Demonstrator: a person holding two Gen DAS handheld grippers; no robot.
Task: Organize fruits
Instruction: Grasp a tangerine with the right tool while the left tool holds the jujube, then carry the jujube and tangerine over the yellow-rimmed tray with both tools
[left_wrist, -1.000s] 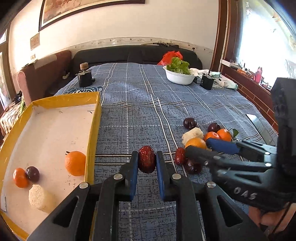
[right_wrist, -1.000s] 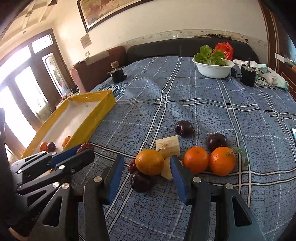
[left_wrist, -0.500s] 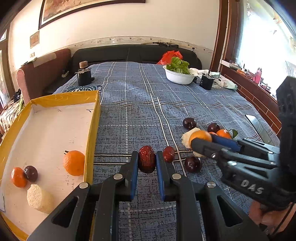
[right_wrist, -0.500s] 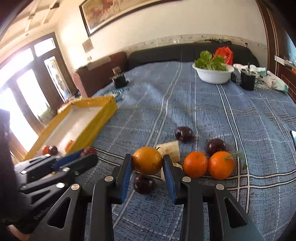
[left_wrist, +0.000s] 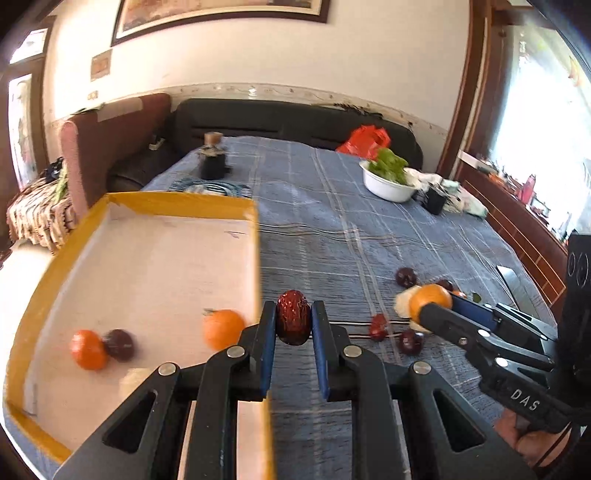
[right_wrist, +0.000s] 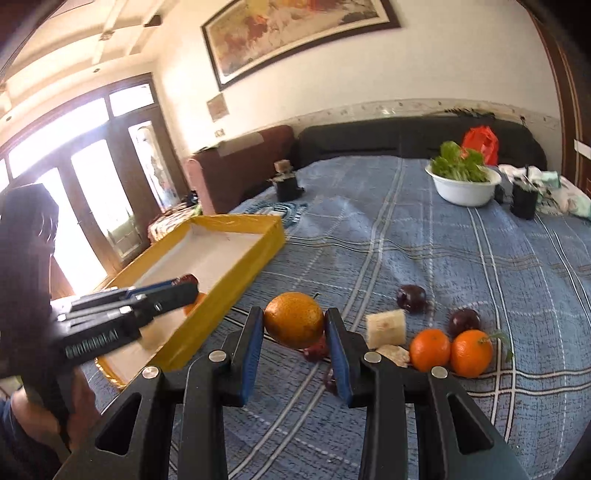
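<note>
My left gripper (left_wrist: 293, 323) is shut on a dark red jujube (left_wrist: 293, 322) and holds it over the right wall of the yellow tray (left_wrist: 255, 258). The tray holds two oranges (left_wrist: 222, 328) and a dark plum (left_wrist: 119, 344). My right gripper (right_wrist: 294, 325) is shut on an orange (right_wrist: 294, 319), lifted above the blue cloth; it shows in the left wrist view (left_wrist: 430, 308) too. On the cloth lie two more oranges (right_wrist: 451, 351), two plums (right_wrist: 411, 297), pale fruit chunks (right_wrist: 386, 326) and a red jujube (left_wrist: 379, 327).
A white bowl of greens (right_wrist: 463, 182) and a black cup (right_wrist: 523, 201) stand at the back right. A small dark jar (right_wrist: 286, 182) stands at the back left. A black sofa (right_wrist: 406, 138) runs behind the cloth-covered surface.
My left gripper has swung left with the jujube, from over the cloth to over the tray's right wall. My right gripper has lifted its orange higher and moved it left.
</note>
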